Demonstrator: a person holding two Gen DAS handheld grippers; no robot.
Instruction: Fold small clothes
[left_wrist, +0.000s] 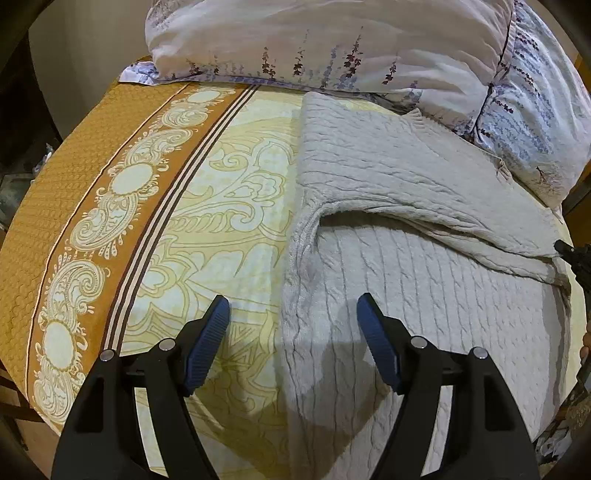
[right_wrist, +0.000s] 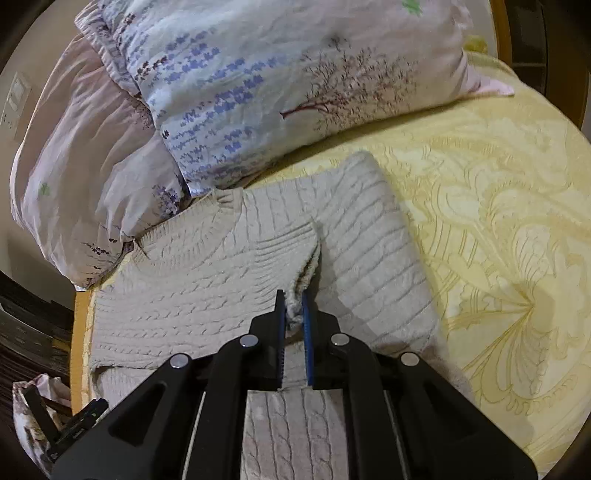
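- Slippage: right tool (right_wrist: 293, 308) pinches only a thin ridge of sweater (right_wrist: 221, 266); knit could pull free when lifted.
- Snagging: left tool (left_wrist: 293, 314), jaws apart and empty, hovers over sweater edge on bed (left_wrist: 207, 206); may bunch fabric.

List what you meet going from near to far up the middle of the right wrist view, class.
Right tongs pinching a fold of knit, grey cable-knit sweater, floral pillow.

Warm indoor light, fisheye-warped edges
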